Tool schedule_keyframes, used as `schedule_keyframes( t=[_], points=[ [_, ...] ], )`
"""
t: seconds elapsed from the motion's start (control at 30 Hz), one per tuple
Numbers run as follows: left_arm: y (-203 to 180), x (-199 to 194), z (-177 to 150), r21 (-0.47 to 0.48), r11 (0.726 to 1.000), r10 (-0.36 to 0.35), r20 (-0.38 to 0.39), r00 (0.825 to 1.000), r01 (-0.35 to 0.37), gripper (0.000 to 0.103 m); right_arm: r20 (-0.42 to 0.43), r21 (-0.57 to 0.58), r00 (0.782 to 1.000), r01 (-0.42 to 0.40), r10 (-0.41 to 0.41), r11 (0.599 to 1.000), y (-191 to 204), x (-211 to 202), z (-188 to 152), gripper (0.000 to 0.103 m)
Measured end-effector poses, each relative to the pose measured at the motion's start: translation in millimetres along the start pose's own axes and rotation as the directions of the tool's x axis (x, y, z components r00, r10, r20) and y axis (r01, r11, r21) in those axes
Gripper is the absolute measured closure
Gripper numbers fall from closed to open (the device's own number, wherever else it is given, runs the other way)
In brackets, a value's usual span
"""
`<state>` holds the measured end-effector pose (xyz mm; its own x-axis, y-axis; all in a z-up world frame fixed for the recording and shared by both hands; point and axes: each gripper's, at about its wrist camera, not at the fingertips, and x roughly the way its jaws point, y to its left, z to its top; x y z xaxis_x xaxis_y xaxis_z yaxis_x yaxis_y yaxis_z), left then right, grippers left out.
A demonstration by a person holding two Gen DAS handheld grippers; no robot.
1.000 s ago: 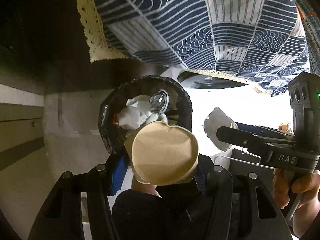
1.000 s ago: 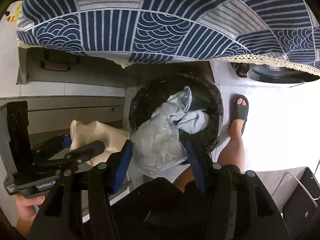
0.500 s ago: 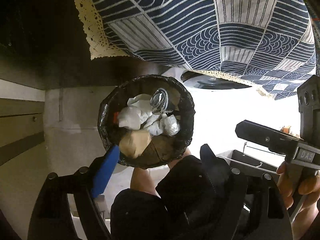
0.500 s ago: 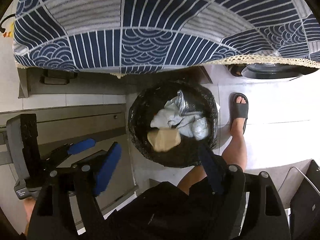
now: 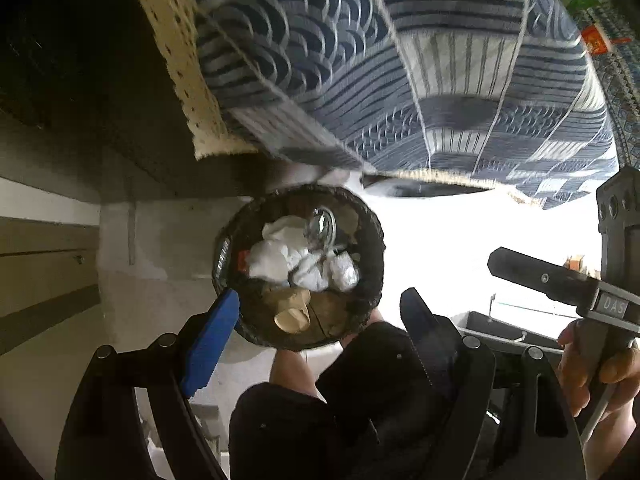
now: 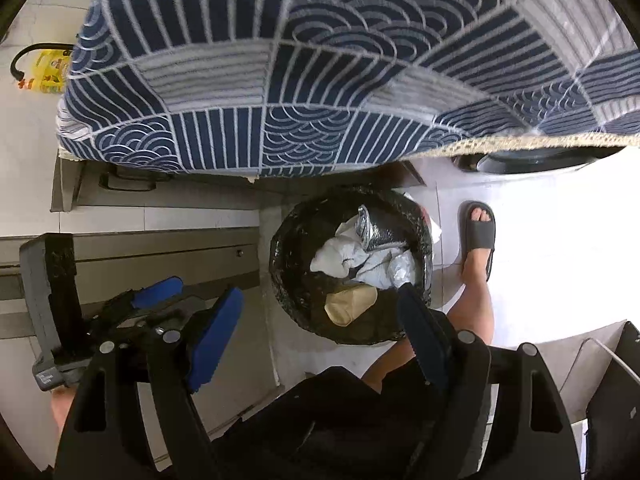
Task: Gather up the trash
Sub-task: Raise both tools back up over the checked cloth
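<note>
the patterned tablecloth (image 6: 320,80) hangs over the far side of both views, and below its hem, straight ahead of both tools, sits the black-lined trash bin (image 6: 288,280). inside it lie white crumpled paper (image 6: 336,258), a silvery foil wrapper (image 6: 380,236) and a brown paper cup (image 6: 350,304) nearest the tools. the left gripper (image 5: 320,312) is spread wide with nothing between its blue pads, and the right gripper (image 6: 320,320) is just as wide and empty. judging from this, the pieces on hand are binned; whether more trash waits elsewhere cannot be told. the only clear writing is "das" on the right tool's body (image 5: 614,306); the label on the left tool's body is too blurred to read.
</note>
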<state>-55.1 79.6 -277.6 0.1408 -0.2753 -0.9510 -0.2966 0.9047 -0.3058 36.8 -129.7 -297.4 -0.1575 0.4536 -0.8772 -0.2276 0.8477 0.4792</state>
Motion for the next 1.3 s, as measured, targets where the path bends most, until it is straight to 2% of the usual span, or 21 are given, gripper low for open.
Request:
schedule_keyframes(
  t=[0.07, 0.2, 0.27, 0.6, 0.67, 0.73, 0.83, 0.93, 1.3],
  points=[
    [-1.2, -9.1, 2.0, 0.016, 1.000, 0.003, 0.019, 1.000, -0.004, 0.023, 0.011, -0.007, 1.000, 0.014, -0.013, 1.000, 3.5, -5.5, 0.4, 0.017],
    [-2.8, -29.9, 5.3, 0.030, 1.000, 0.003, 0.062, 0.998, -0.005, 0.023, 0.045, -0.012, 0.999, 0.024, -0.024, 1.000, 10.2, -21.8, -0.9, 0.015],
    [-4.4, -39.4, 6.1, 0.038, 0.999, 0.002, 0.069, 0.998, -0.005, 0.023, 0.068, -0.014, 0.997, 0.029, -0.028, 0.999, 13.8, -31.7, -1.7, 0.005],
    [-27.3, -103.6, 7.1, 0.116, 0.993, -0.043, 0.191, 0.981, 0.021, 0.016, 0.205, -0.040, 0.979, 0.029, -0.020, 0.999, 42.4, -96.4, -7.8, 0.005],
    [-31.2, -117.6, 9.7, 0.121, 0.992, -0.047, 0.222, 0.974, 0.020, 0.007, 0.236, -0.054, 0.971, 0.034, -0.020, 0.998, 48.1, -109.9, -7.3, 0.005],
    [-36.1, -134.1, 12.0, 0.134, 0.991, -0.061, 0.264, 0.962, 0.026, 0.007, 0.294, -0.082, 0.955, 0.074, -0.046, 0.994, 56.8, -128.6, -6.1, 0.005],
    [-43.3, -152.1, 16.6, 0.140, 0.989, -0.080, 0.299, 0.951, 0.040, 0.007, 0.369, -0.117, 0.929, 0.077, -0.029, 0.990, 66.4, -153.4, -4.7, 0.005],
    [-50.6, -171.0, 23.1, 0.156, 0.987, -0.093, 0.335, 0.938, 0.042, 0.007, 0.406, -0.131, 0.914, 0.074, -0.014, 0.989, 70.5, -172.6, 1.1, 0.005],
    [-90.4, -229.7, 66.2, 0.195, 0.981, -0.069, 0.467, 0.881, -0.026, 0.007, 0.507, -0.212, 0.861, 0.094, 0.028, 0.973, 82.2, -239.4, 46.1, 0.005]
  ],
)
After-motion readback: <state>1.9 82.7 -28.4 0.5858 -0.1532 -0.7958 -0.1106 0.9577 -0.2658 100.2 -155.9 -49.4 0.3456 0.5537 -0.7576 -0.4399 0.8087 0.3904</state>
